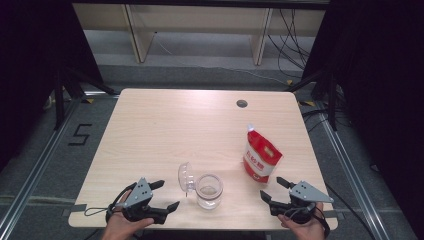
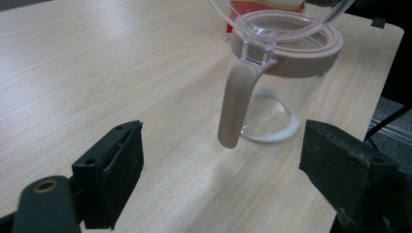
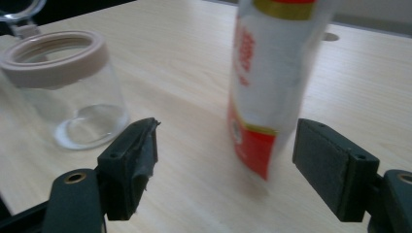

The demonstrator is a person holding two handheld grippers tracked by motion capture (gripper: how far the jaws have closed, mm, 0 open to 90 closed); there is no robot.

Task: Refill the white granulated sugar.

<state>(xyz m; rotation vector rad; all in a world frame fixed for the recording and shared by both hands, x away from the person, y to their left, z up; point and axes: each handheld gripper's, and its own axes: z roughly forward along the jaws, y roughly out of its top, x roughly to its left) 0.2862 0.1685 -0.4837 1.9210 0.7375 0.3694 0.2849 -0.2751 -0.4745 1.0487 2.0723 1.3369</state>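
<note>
Right tongs [image 1: 274, 190], lower right of frame: jaws wide, empty, facing the red-and-white pouch [image 1: 261, 156] standing right of centre on the tabletop [image 1: 165, 130]. Left tongs [image 1: 165, 195] also wide, empty, beside the open jar [image 1: 208, 191]. Square your jaws around the pouch's middle; squeeze gently so it won't buckle.

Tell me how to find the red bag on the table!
Look at the wooden table, on its right side, just ahead of the right gripper. The pouch stands there upright, red and white with a white spout on top, unlike the clear jar beside it.
</note>
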